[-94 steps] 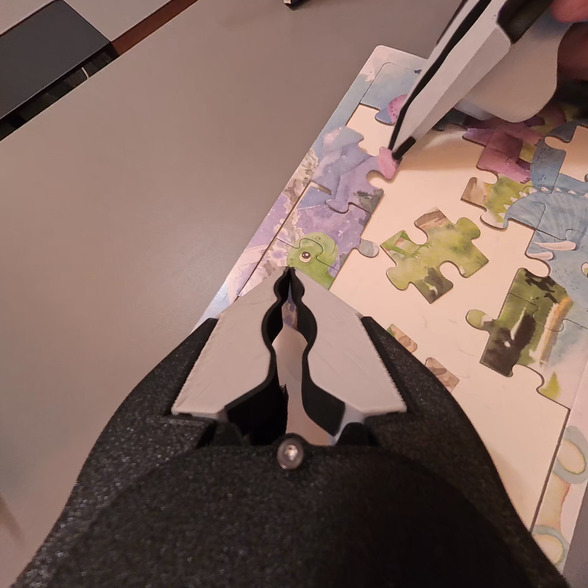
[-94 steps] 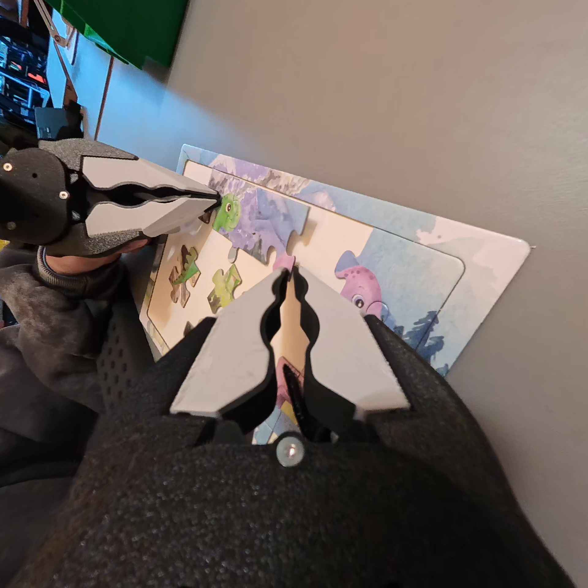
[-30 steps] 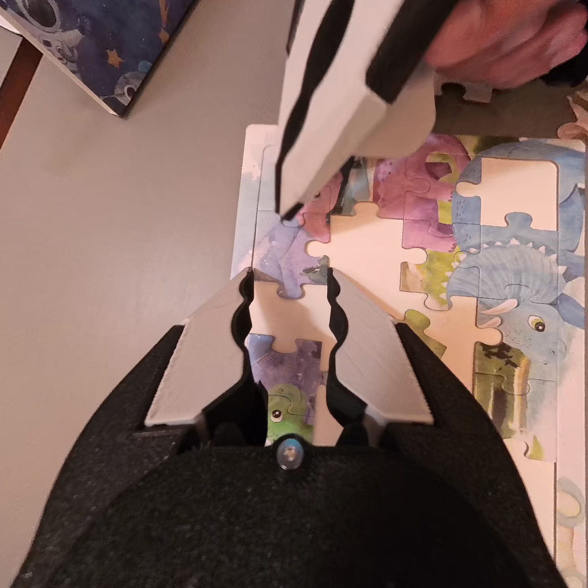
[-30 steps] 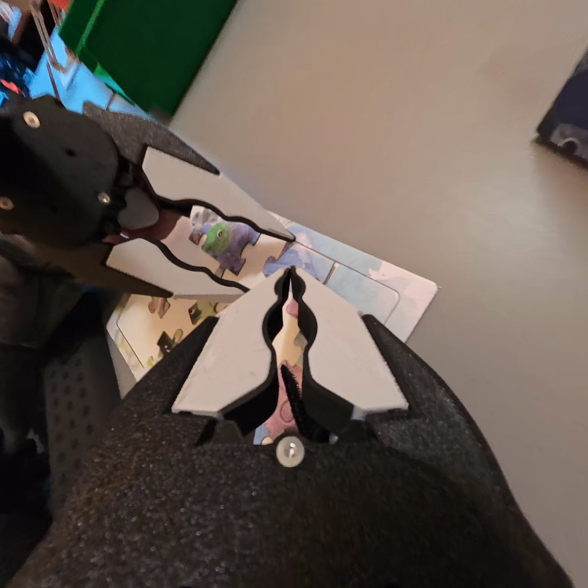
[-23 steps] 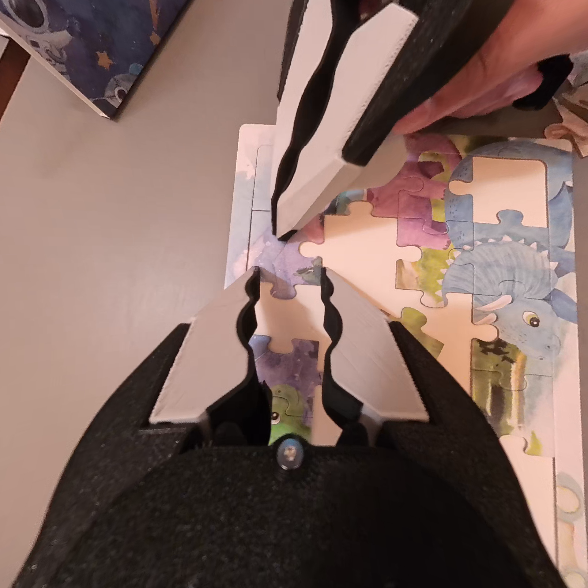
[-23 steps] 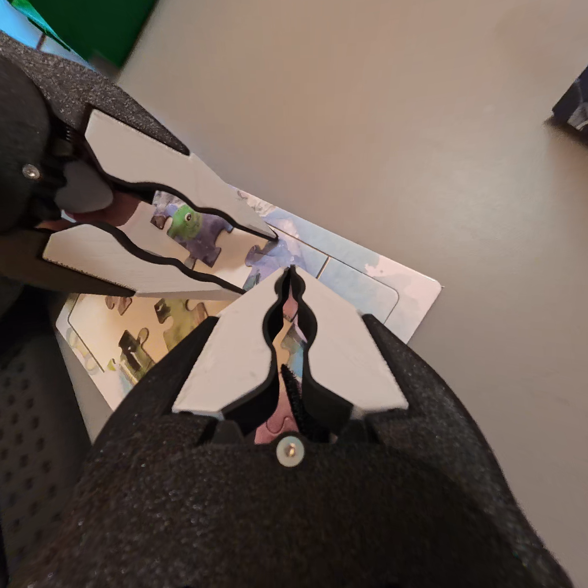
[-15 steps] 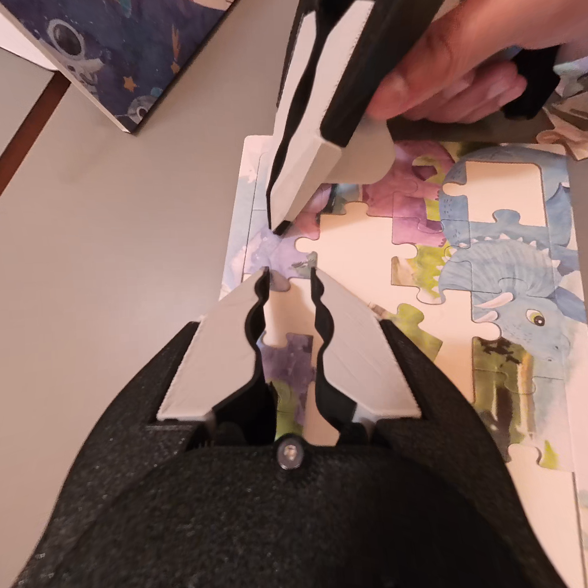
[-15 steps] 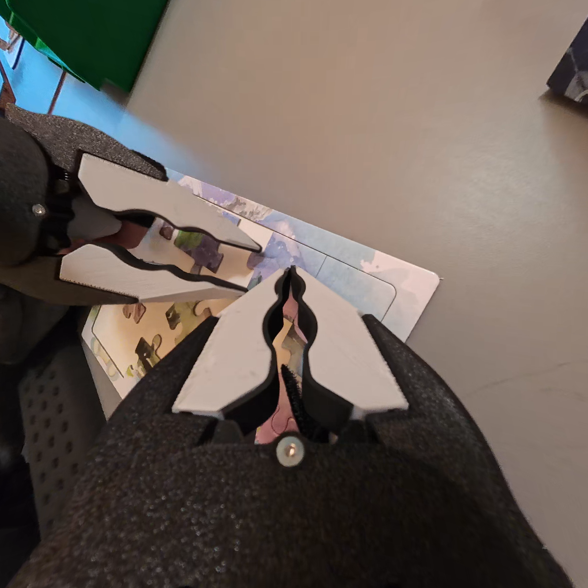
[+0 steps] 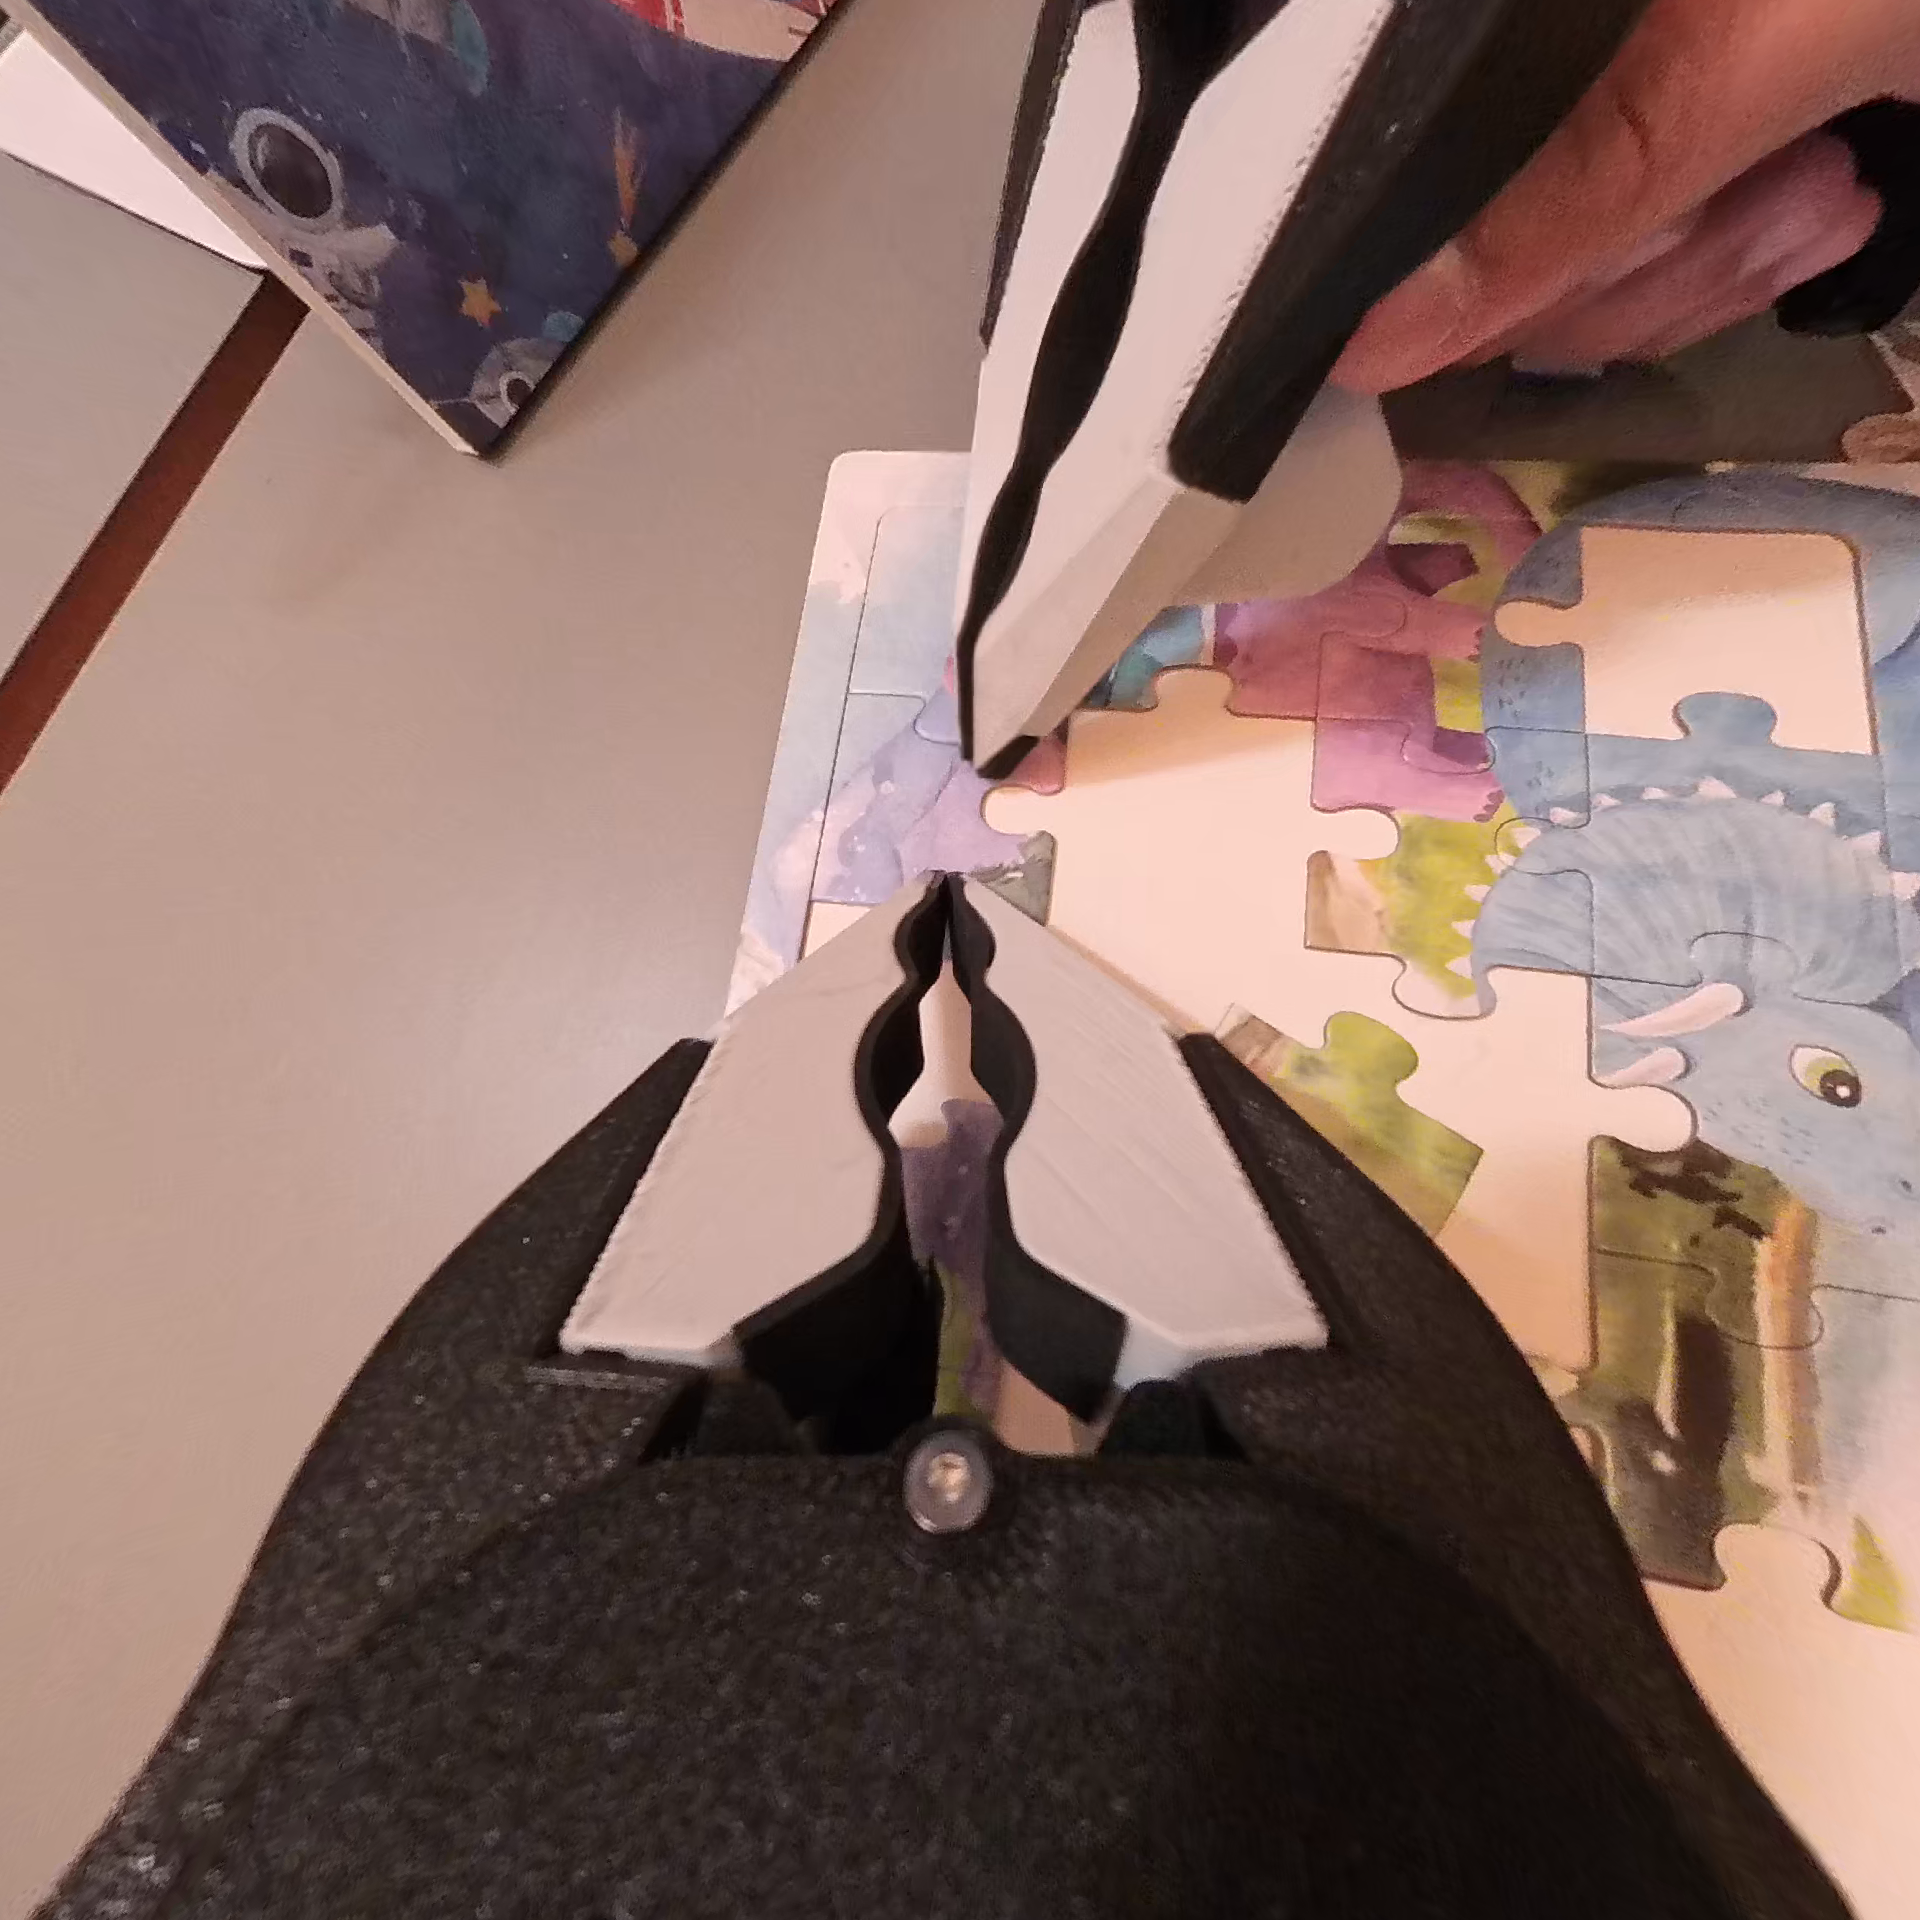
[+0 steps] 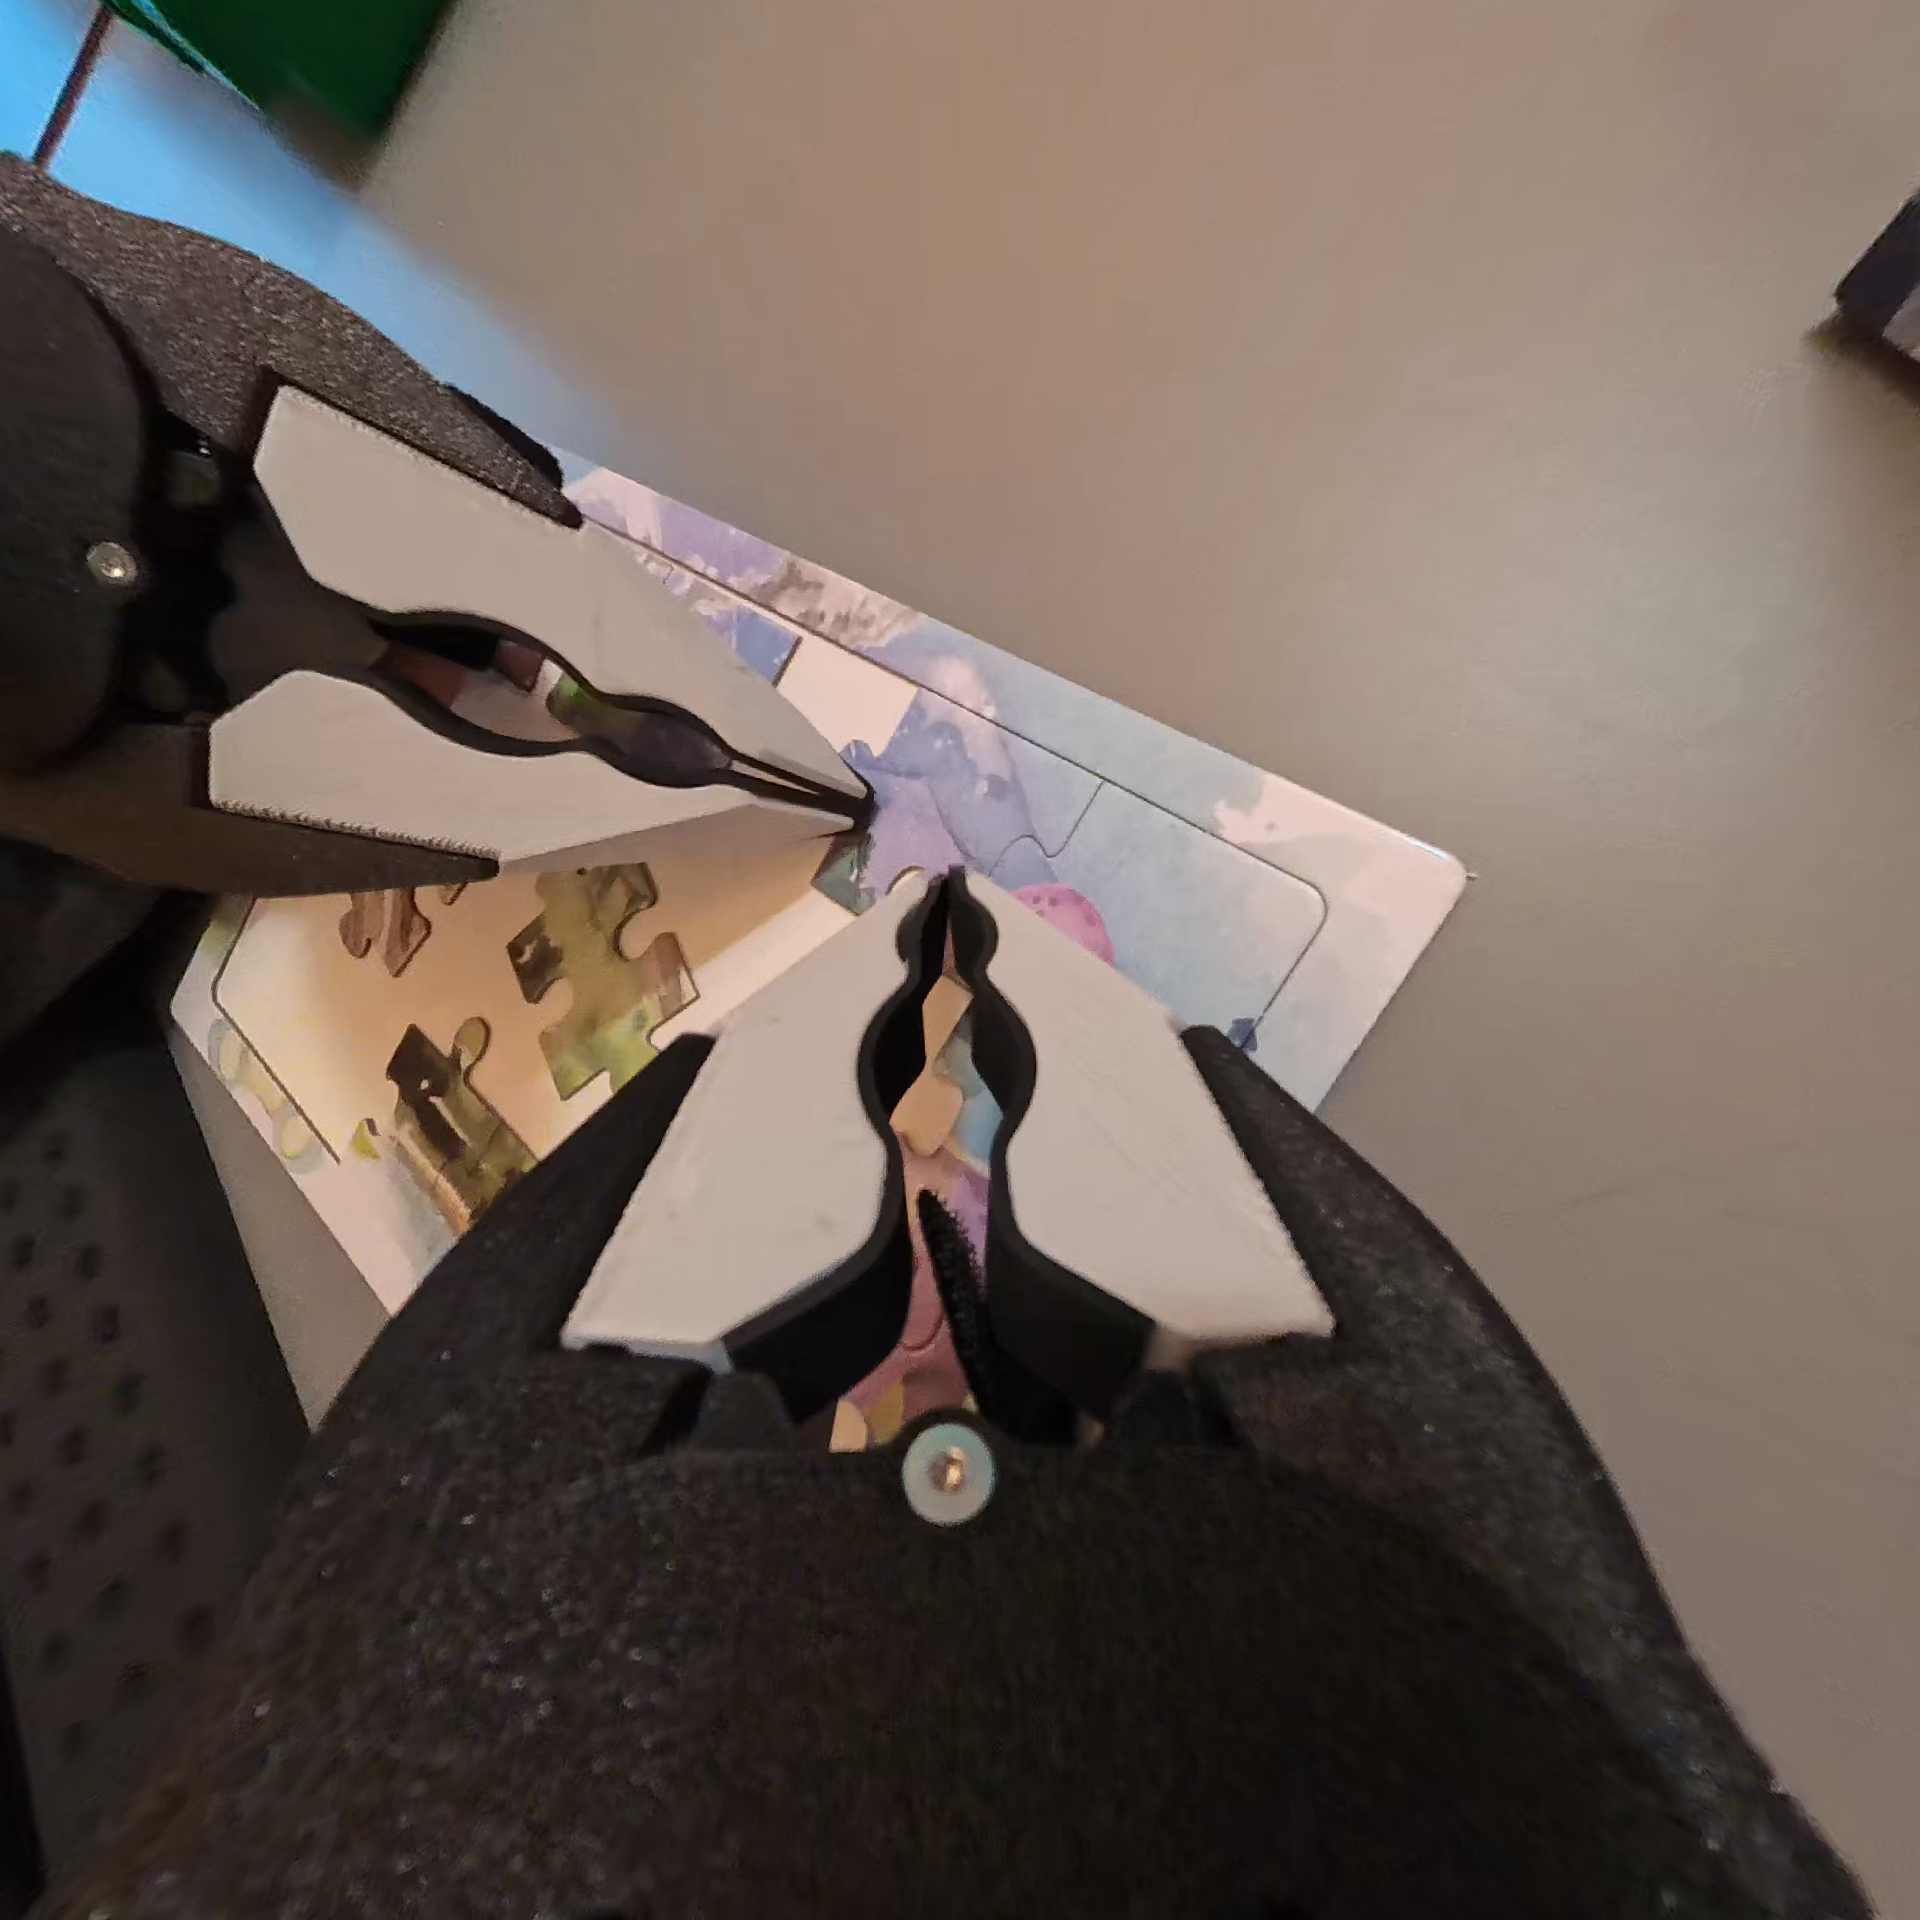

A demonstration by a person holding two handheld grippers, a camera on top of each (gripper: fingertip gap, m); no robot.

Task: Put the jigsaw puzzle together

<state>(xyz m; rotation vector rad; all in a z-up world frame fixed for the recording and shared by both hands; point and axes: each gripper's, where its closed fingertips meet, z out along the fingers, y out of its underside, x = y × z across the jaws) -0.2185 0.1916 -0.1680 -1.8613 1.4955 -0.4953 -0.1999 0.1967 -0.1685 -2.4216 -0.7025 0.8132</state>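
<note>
Grey left tongs are pressed together, tips bearing on the purple piece at the puzzle tray edge, likely seating it. Right tongs are also pressed together, pinning the neighbouring pieces. We're not seeing the tip contact clearly; tray is lying on the table, partly cut off.

Warm, fairly dim indoor light falls evenly on the grey table, which looks beige. The puzzle board is the brightest area, with a soft shadow beneath the right gripper. Both views show wide-angle bending toward the edges. In the right wrist view, the green object beyond the board's far end is smeared by motion blur. The nearest black housing is soft and out of focus.
</note>
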